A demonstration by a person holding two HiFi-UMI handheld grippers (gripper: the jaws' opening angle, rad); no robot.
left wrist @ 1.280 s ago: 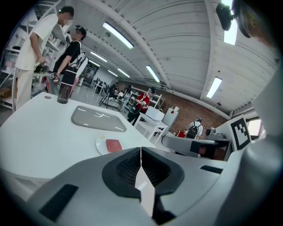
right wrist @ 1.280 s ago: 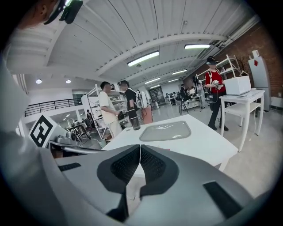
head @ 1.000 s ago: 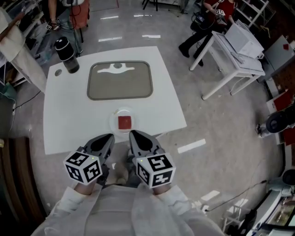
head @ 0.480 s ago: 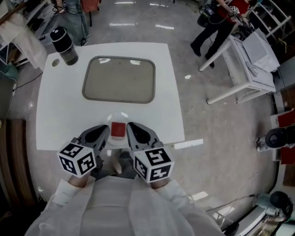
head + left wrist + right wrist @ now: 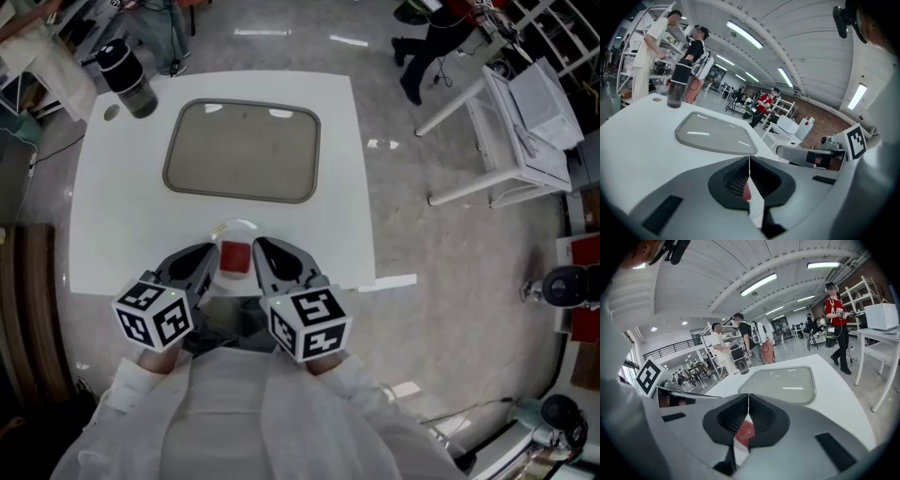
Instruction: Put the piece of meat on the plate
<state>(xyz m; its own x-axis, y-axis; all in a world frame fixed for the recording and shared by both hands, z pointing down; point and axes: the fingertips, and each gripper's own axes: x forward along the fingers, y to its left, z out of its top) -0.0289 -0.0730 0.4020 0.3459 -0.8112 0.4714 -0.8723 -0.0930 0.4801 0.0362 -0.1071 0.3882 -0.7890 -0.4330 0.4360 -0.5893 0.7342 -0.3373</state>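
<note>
Both grippers have come forward over the near edge of the table since a second ago. They were short of the plate then and are now flanking it, one on each side.

The white table (image 5: 112,216) is filling the middle of the head view, standing on a grey floor. A smaller white side table (image 5: 487,141) is standing well apart to the right, carrying a white box (image 5: 548,94). A shallow grey tray (image 5: 244,150) with rounded corners is lying on the far half of the main table. The person's white sleeves (image 5: 281,422) are reaching in from the bottom edge.

The left gripper (image 5: 210,251) is pointing forward and slightly down, with its marker cube nearest the camera. Its own view is showing the two jaws pressed together along a thin seam, with nothing between them. The right gripper (image 5: 257,246) is lying just beside it, angled the same way. Its jaws are also closed tight on nothing.

A dark tumbler (image 5: 127,77) is standing upright at the far left corner of the table.

The small pale plate (image 5: 236,225) is sitting at the near edge of the table, between the two gripper noses. The piece of meat (image 5: 234,258), a red square, is lying flat on that plate. Neither gripper is gripping it.
</note>
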